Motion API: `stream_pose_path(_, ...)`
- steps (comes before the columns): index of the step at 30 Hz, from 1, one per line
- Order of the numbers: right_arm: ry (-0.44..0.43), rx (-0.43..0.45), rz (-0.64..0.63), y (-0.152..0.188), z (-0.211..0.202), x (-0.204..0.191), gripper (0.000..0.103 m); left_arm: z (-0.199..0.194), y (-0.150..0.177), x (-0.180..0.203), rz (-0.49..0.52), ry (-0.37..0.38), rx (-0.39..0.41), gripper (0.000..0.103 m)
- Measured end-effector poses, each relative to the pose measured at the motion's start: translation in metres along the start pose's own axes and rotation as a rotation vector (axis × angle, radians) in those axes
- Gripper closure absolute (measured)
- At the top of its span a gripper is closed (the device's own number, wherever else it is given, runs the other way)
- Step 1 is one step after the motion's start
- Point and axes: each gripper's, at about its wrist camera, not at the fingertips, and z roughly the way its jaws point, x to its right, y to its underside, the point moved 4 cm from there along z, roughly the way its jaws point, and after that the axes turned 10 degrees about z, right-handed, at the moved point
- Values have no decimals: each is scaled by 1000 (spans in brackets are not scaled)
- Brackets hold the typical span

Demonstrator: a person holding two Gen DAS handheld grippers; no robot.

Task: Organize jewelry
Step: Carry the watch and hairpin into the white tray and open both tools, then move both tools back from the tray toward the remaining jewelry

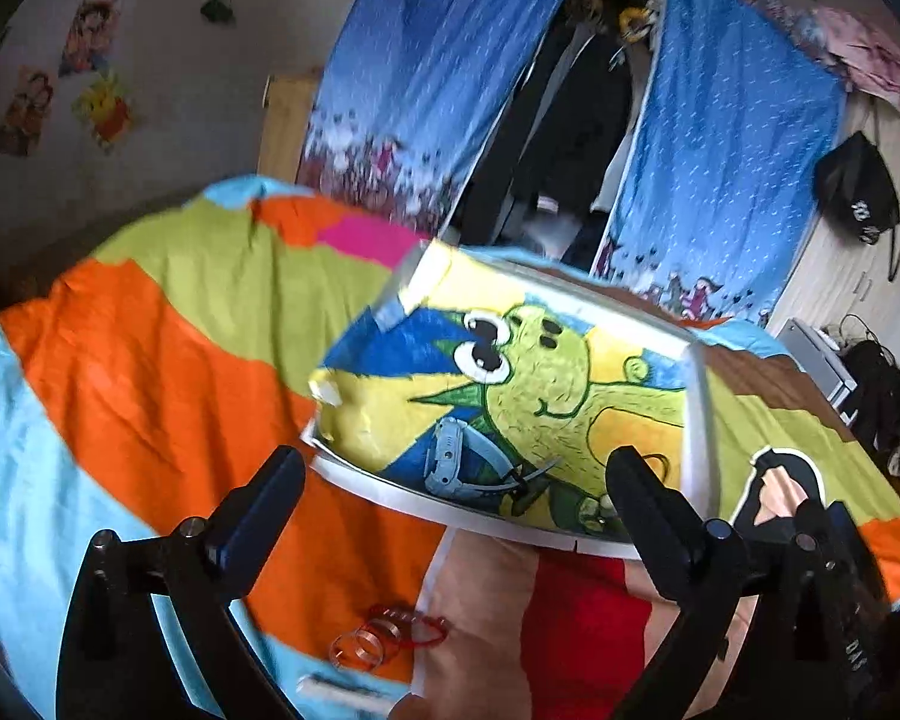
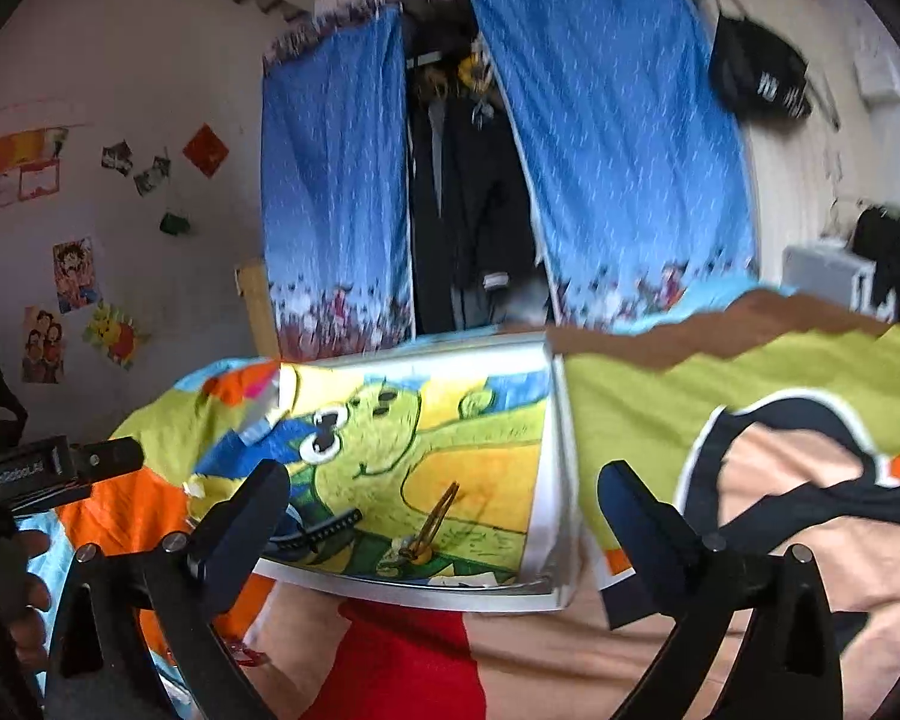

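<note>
Orange, green and blue patchwork bedding (image 1: pixel 150 360) covers the bed in front of you, and on it sits the white-rimmed tray (image 1: pixel 480 519) lined with a cartoon drawing. Inside it you already have a grey-blue watch (image 1: pixel 450 459) and a gold hair clip (image 2: pixel 438 513) lying apart on the drawing. Your left hand-held gripper (image 1: pixel 456 510) and your right hand-held gripper (image 2: pixel 444 516) both stand released, jaws wide, with nothing between the pads. Outside the tray, near you on the bedding, the translucent orange rings (image 1: pixel 369 642) and a red coil band (image 1: pixel 414 624) are not yet sorted. Soft, wrinkled fabric is the risk: press down on a ring and it can sink or skid away. Nudge the tray's near rim, and it may tip on the uneven quilt.
</note>
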Motion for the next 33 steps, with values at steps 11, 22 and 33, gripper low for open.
stream_pose_path(11,-30,114,-60,15,-113,-31,0,-128,38,10,116,-27,156,4)
stream_pose_path(22,-15,59,-123,56,-177,-58,0,-195,93,4,169,-27,167,4)
stream_pose_path(33,103,-23,-63,85,-200,-53,0,-200,151,-5,239,-19,-9,4)
